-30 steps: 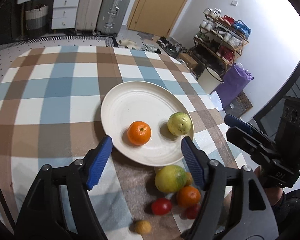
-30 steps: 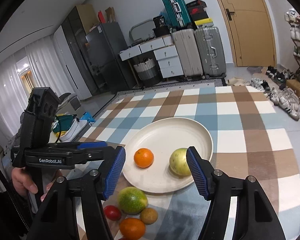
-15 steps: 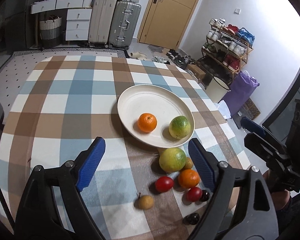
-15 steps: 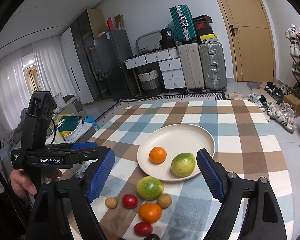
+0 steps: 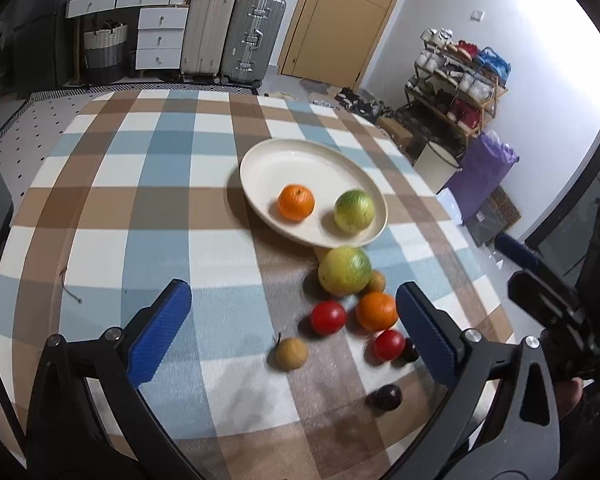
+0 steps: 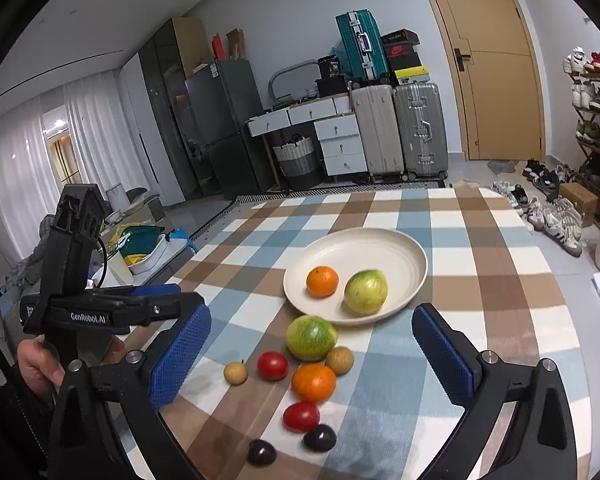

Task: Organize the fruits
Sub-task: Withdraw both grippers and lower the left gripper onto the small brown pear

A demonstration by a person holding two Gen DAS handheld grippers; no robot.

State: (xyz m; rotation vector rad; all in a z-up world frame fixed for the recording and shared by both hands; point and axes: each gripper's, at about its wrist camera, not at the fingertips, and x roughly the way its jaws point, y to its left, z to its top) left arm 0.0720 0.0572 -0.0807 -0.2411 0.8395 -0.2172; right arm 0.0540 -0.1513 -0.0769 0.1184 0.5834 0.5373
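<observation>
The plate (image 6: 418, 258) sits on the checked counter (image 5: 112, 200) toward its far right corner and already carries two fruits: an orange (image 6: 322, 281) and a green-yellow fruit (image 6: 365, 287), side by side on its near half and apart from each other. That looks like the part of the sorting that is done. The rest lies loose on the counter by its near edge, in a cluster just in front of the plate: a large green-yellow fruit (image 6: 311, 337) almost against the plate's rim, a small brown fruit (image 6: 339, 360) touching it, a second orange (image 6: 313, 382), two red tomatoes (image 6: 273, 365) (image 6: 301, 416), a small tan fruit with a stem (image 6: 235, 373) a little off to the side, and two dark plums (image 6: 319, 438) (image 6: 261, 452) nearest the edge. So eight pieces are left to move, if the plate is the goal. The left hand-held gripper (image 5: 296, 336) and the right hand-held gripper (image 6: 312, 360) both stand spread wide, their jaws having just been opening, with nothing pinched between the blue pads; each hangs over the loose cluster without touching it. The likely next step is choosing a piece from the cluster, and the crowded fruits that touch one another may roll when one is lifted.
</observation>
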